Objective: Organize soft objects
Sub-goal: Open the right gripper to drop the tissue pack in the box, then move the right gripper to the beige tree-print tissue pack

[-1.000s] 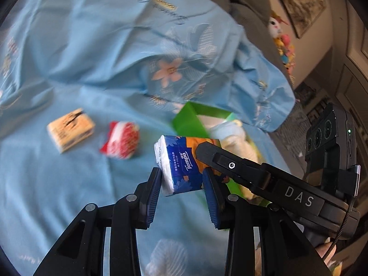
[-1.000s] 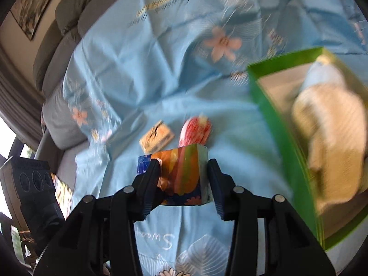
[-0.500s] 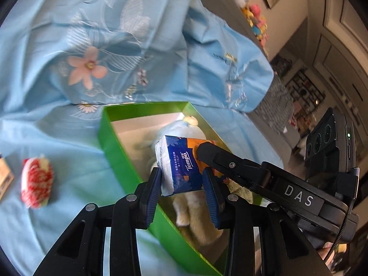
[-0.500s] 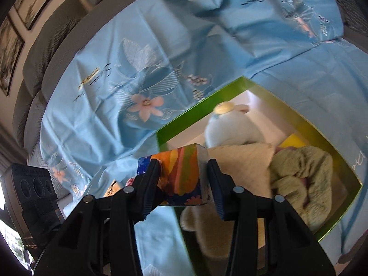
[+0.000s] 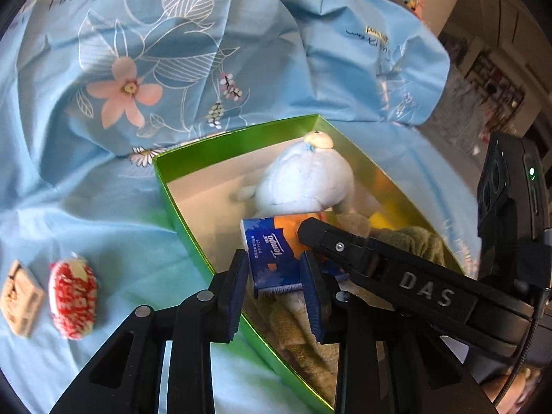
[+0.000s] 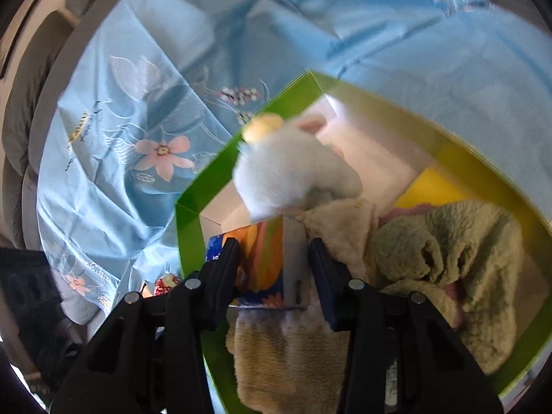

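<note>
A blue and orange tissue pack (image 5: 272,252) hangs over the near end of the green box (image 5: 165,179), just above the towels inside. My left gripper (image 5: 276,276) is shut on its blue end, jaws still closing. My right gripper (image 6: 276,269) grips the orange end of the tissue pack (image 6: 265,258), jaws closing too; one of its fingers (image 5: 345,246) crosses the left wrist view. Inside the green box (image 6: 188,227) lie a pale blue plush toy (image 5: 303,179) and fluffy towels (image 6: 448,241).
On the blue flowered sheet (image 5: 138,69), left of the box, lie a red and white soft item (image 5: 72,300) and a beige packet (image 5: 19,296). The sheet rises in folds behind the box. A yellow thing (image 6: 431,186) shows at the box's far side.
Both grippers carried the tissue pack from over the sheet to over the box, then lower toward the towels. The red and white item and the beige packet slid to the left edge of view.
</note>
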A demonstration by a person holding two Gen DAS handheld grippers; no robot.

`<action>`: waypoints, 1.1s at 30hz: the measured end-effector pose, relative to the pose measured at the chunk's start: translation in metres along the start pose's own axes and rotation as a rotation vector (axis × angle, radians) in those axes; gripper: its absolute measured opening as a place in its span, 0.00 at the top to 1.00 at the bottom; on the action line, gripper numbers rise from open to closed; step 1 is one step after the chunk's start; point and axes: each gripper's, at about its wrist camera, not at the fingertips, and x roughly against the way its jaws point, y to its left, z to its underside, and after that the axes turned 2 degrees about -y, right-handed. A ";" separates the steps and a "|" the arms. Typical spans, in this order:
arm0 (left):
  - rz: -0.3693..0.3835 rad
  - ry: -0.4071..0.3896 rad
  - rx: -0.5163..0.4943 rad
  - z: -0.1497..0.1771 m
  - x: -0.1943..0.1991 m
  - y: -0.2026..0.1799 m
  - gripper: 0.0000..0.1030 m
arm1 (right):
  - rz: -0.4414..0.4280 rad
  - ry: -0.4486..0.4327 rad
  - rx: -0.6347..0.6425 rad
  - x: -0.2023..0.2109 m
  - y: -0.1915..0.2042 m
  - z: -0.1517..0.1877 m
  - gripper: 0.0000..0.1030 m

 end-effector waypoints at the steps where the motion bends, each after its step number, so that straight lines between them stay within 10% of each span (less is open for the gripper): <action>1: -0.010 0.002 -0.005 0.000 0.000 -0.002 0.69 | 0.005 -0.005 0.002 0.000 0.001 0.000 0.62; 11: 0.118 -0.012 0.152 0.004 0.037 0.016 0.68 | 0.023 -0.116 0.055 0.035 0.016 0.002 0.43; 15: 0.133 -0.041 0.197 0.016 0.060 0.025 0.38 | 0.025 -0.181 0.098 0.054 0.026 0.008 0.25; 19: 0.156 -0.042 0.234 0.037 0.078 0.038 0.30 | 0.046 -0.231 0.142 0.063 0.036 0.019 0.17; 29: 0.023 -0.126 0.365 0.107 0.150 0.105 0.23 | 0.020 -0.247 0.250 0.070 0.066 0.046 0.04; 33: -0.037 -0.149 0.441 0.137 0.168 0.138 0.05 | 0.003 -0.238 0.304 0.071 0.083 0.063 0.02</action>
